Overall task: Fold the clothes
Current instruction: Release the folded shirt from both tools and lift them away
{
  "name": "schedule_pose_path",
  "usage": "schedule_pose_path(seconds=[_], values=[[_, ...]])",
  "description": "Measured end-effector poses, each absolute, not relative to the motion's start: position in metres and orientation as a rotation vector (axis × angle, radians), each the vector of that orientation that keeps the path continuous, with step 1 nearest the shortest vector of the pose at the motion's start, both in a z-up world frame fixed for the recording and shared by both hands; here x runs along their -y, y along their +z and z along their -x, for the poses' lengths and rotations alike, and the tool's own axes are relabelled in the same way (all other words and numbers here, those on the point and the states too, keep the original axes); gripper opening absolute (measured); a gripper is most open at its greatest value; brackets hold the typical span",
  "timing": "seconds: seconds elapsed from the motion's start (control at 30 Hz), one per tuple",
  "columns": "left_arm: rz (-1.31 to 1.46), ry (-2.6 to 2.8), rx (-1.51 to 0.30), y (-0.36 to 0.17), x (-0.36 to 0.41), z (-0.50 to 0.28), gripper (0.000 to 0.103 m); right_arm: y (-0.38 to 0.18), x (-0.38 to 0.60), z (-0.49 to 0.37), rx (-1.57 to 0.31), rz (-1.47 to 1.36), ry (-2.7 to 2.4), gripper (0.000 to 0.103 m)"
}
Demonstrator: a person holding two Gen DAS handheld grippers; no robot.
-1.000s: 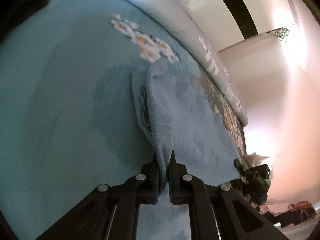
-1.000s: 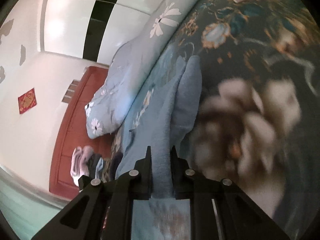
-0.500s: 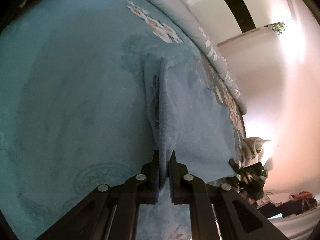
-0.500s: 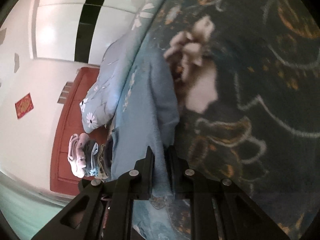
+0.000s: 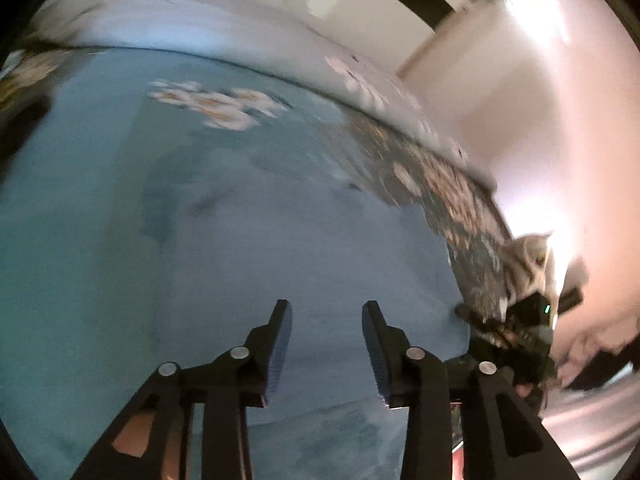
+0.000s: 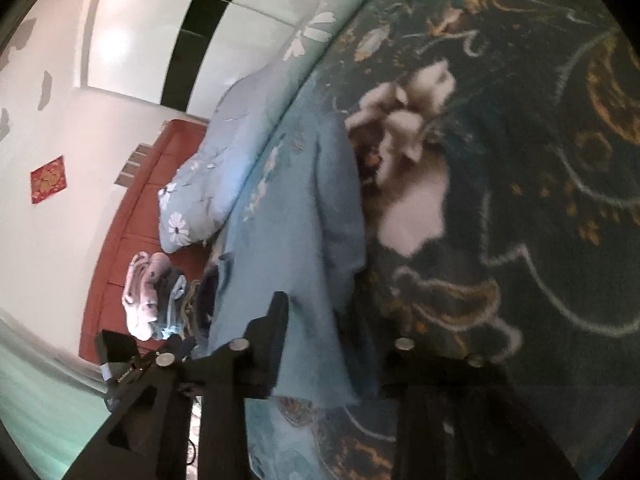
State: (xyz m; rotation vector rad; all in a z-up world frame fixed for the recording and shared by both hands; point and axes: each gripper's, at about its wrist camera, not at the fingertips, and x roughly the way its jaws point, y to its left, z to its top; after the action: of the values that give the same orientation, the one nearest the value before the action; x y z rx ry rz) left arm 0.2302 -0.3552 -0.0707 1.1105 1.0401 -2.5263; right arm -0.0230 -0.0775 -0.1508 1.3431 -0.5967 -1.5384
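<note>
A light blue garment (image 5: 304, 256) lies spread flat on the bed, its near edge just beyond my left gripper (image 5: 326, 312), which is open and empty above it. In the right wrist view the same garment (image 6: 296, 216) lies along the seam between the blue sheet and the dark floral blanket. My right gripper (image 6: 320, 312) is open, with the garment's near corner lying loose between its fingers. The right gripper also shows in the left wrist view (image 5: 516, 328), at the garment's right corner.
A blue floral sheet (image 5: 80, 200) covers the bed, with a dark floral blanket (image 6: 520, 160) beside it. Pale flowered pillows (image 6: 200, 184) lie along the far side. A pile of clothes (image 6: 156, 292) sits against the red headboard (image 6: 120, 240).
Both grippers were shut on the garment's edge and have opened, letting it drop. The garment now lies spread flat instead of hanging in a bunched fold.
</note>
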Motion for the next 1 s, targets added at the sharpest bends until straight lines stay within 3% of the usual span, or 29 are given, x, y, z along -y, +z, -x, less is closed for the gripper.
schedule_pose_path(seconds=[0.27,0.43,0.53,0.63,0.8,1.0], values=[[-1.308,-2.550,-0.899,-0.103,0.305,-0.177,0.040,-0.151,0.085,0.028,0.619,-1.337,-1.530,0.041],[-1.281,-2.530,-0.993,-0.116,0.309,-0.182,0.040,-0.149,0.089,0.025,0.631,-1.344,-1.539,0.041],[-1.228,-2.522,-1.023,-0.111,0.315,-0.198,0.040,-0.149,0.093,0.026,0.621,-1.367,-1.548,0.023],[-1.160,-2.513,-1.033,-0.101,0.322,-0.220,0.040,-0.147,0.095,0.027,0.633,-1.386,-1.551,0.017],[-1.044,-2.487,-1.031,-0.083,0.336,-0.256,0.040,-0.103,0.111,0.018,0.485,-1.322,-1.636,0.015],[-0.856,-2.408,-1.058,-0.062,0.376,-0.322,0.041,-0.041,0.165,-0.008,0.182,-1.276,-1.748,0.015]])
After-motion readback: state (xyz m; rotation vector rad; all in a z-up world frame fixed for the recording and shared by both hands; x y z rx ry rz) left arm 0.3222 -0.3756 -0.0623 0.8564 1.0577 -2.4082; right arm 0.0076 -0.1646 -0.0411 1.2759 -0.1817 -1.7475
